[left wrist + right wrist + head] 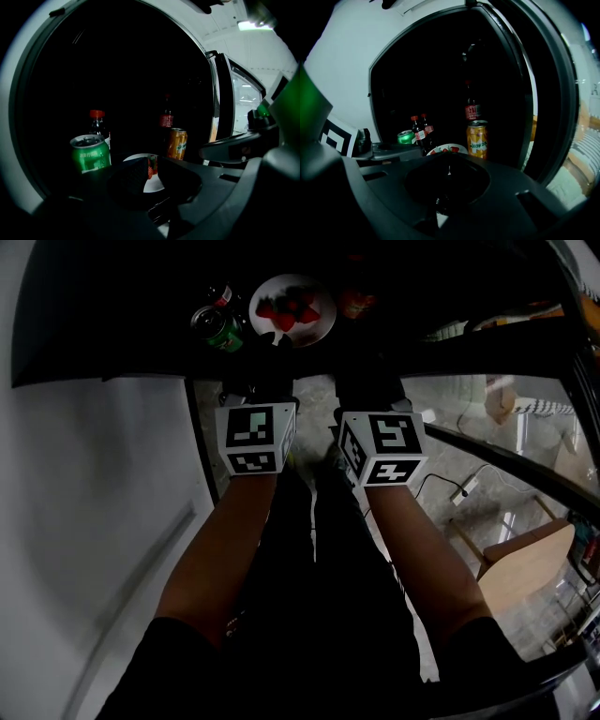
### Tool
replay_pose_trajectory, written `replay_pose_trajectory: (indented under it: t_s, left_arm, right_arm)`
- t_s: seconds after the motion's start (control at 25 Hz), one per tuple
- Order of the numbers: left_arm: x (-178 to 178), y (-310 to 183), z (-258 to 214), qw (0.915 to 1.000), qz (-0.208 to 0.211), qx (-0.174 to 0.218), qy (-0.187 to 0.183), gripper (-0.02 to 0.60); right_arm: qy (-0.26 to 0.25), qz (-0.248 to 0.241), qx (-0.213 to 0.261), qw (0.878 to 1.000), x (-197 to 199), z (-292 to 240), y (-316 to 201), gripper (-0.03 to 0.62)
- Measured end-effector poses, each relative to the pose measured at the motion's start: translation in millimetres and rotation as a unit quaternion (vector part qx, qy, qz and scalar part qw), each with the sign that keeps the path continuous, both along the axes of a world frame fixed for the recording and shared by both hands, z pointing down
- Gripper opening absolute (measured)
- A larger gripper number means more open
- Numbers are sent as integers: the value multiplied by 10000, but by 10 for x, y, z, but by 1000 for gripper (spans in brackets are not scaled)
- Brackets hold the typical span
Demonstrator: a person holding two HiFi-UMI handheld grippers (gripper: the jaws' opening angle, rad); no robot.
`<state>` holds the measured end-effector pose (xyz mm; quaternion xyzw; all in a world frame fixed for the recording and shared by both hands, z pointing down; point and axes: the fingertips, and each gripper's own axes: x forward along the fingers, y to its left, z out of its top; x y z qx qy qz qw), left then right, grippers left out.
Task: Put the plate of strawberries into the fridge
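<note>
The white plate of strawberries (292, 310) rests flat on a dark shelf inside the fridge, between the drinks. My left gripper (274, 341) reaches into the opening at the plate's near rim. In the left gripper view its jaws (152, 171) stand a narrow gap apart, with a strawberry and the plate (152, 184) showing through the gap and nothing pinched. My right gripper (361, 369) hovers just right of the plate, at the fridge's mouth. Its jaws (449, 171) are closed to a sliver, with the plate (447, 149) lying beyond them.
A green can (90, 152) and a cola bottle (97, 123) stand left of the plate. An orange can (477, 139) and another cola bottle (472, 110) stand to its right. The white fridge wall (94, 521) is at my left and the open glass door (225, 112) at my right.
</note>
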<state>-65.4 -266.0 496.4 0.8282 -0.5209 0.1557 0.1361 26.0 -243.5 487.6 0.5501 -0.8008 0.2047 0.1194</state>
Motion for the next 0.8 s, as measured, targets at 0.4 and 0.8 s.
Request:
replay_pose_trajectory:
  t_s: [0.4,0.8]
  left_arm:
    - [-131,92,-509,9994,18,330,36,64]
    - [-259,201,-643,9990,12,452,30,64]
  right_arm:
    - [109,-101,407,9991,-120,-475,95,8]
    - [237,50,618,9978,-92,-619,182,8]
